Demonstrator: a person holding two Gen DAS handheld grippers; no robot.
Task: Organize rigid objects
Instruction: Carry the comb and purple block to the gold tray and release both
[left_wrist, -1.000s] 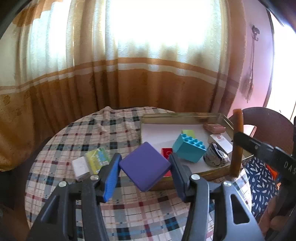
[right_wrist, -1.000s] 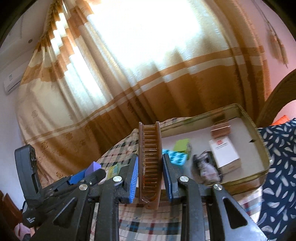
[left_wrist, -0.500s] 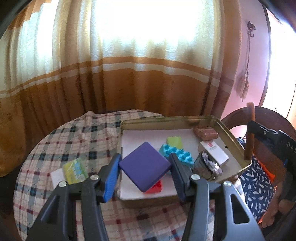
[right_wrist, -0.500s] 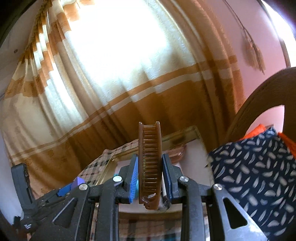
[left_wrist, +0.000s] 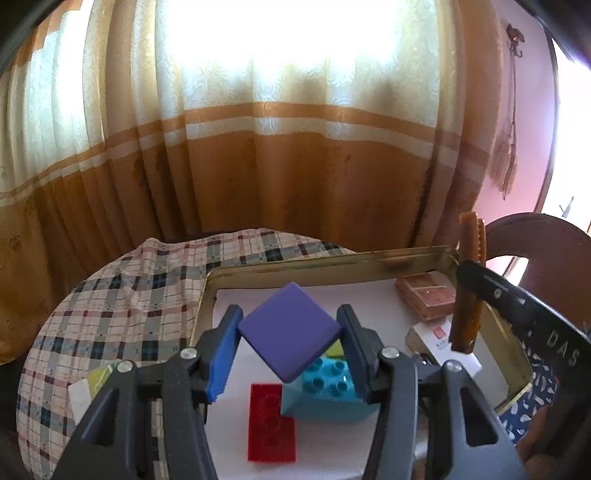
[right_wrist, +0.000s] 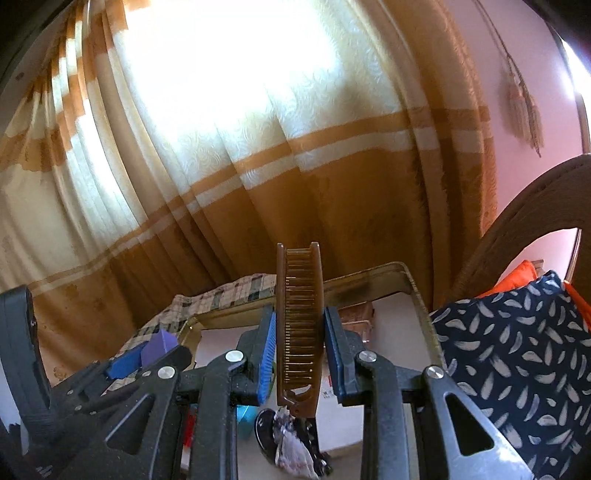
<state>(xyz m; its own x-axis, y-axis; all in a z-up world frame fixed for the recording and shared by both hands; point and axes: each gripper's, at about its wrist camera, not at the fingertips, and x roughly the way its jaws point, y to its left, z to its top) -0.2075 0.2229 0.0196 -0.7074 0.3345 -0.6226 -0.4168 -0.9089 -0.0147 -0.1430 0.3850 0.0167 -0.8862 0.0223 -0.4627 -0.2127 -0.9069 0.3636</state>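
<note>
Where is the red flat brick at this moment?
In the left wrist view, the red flat brick lies low and centre on the white liner of the tray, touching the left side of the teal brick.

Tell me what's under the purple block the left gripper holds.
Below the purple block in the left gripper: a teal brick, a red brick, a green piece, partly hidden, on the tray.
</note>
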